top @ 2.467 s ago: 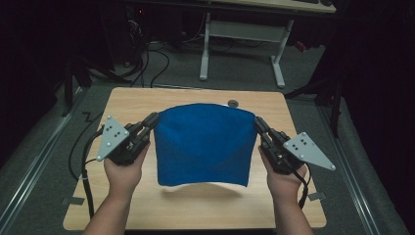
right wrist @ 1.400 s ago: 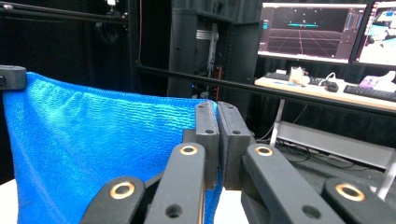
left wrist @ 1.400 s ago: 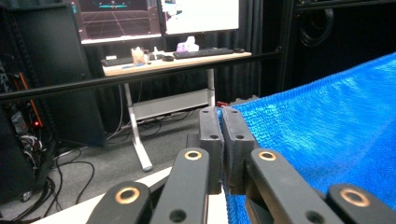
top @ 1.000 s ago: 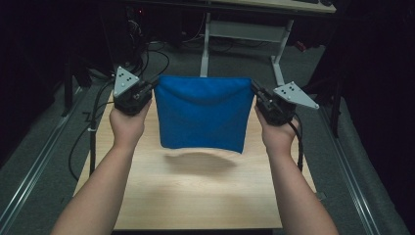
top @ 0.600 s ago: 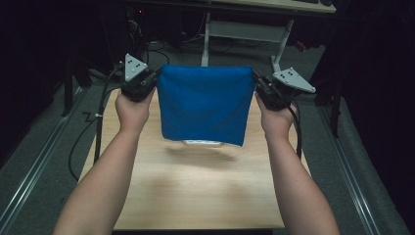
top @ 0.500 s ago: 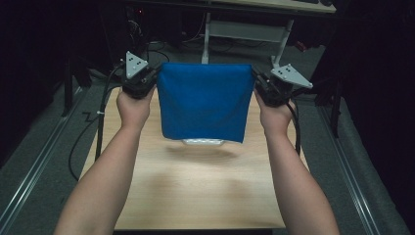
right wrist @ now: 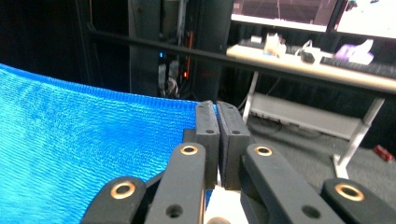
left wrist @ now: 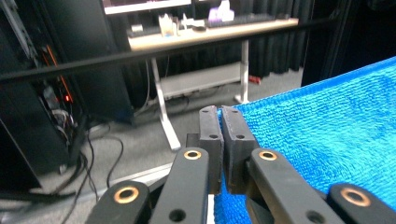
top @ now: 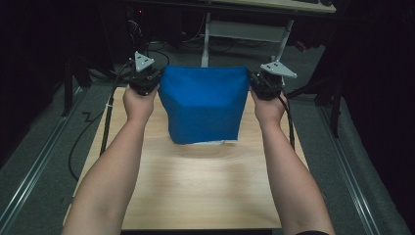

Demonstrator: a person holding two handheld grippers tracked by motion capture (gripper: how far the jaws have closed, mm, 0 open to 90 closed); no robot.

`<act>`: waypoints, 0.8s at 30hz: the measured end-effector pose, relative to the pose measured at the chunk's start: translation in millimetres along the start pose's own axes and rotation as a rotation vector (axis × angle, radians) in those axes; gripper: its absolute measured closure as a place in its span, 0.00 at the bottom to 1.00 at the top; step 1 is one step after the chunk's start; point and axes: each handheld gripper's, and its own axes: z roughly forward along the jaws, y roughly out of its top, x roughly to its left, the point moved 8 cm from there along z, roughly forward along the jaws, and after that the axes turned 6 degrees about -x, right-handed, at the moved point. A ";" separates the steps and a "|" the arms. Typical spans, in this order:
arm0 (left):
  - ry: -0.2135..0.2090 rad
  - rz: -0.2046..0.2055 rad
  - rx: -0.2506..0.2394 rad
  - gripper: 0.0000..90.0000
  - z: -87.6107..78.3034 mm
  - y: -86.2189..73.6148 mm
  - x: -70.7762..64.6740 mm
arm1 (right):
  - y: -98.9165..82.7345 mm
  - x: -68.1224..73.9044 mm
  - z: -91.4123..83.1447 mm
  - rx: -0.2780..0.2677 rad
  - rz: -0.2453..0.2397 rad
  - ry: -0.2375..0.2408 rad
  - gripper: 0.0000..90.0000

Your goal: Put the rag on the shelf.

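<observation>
The person holds a blue cloth up over the far half of the table, stretched between the two grippers. The left gripper has its jaws pressed together on the cloth's top left corner, and the right gripper pinches the top right corner the same way. The cloth hangs as a flat sheet, its lower edge just above the wood, with a pale strip — perhaps a label or hem — showing at the bottom.

To lay it well, both hands should likely come down at the same pace, keeping the top edge taut and level so the lower edge lands first and the rest follows without a crease. Neither grip should ease until the cloth lies flat.

Beyond the table stands a desk on white legs, with cables trailing over the grey floor at the left. Nothing lies on the wood in the cloth's way — the only risk seems to be overshooting the far edge.
</observation>
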 end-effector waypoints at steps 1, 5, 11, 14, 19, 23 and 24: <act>-0.004 -0.005 0.015 0.98 2.5 -5.9 -0.5 | -5.3 -0.8 2.3 0.011 -0.001 0.000 0.99; -0.037 -0.001 0.074 0.98 10.4 -31.6 -8.9 | -30.3 0.2 9.3 0.066 0.000 0.009 0.99; -0.055 -0.029 0.116 0.98 12.8 -60.4 -11.6 | -60.5 4.4 13.5 0.113 -0.006 0.023 0.99; -0.065 -0.035 0.136 0.98 11.6 -72.0 -12.4 | -71.7 5.1 14.5 0.129 0.001 0.029 0.99; -0.091 -0.038 0.164 0.98 8.5 -89.9 -18.3 | -92.3 7.8 14.8 0.165 0.008 0.039 0.99; -0.104 -0.071 0.170 0.98 3.6 -101.2 -21.7 | -109.0 13.5 11.8 0.188 0.014 0.056 0.99; -0.106 -0.074 0.167 0.98 2.0 -103.1 -22.4 | -112.5 15.1 10.5 0.191 0.009 0.060 0.99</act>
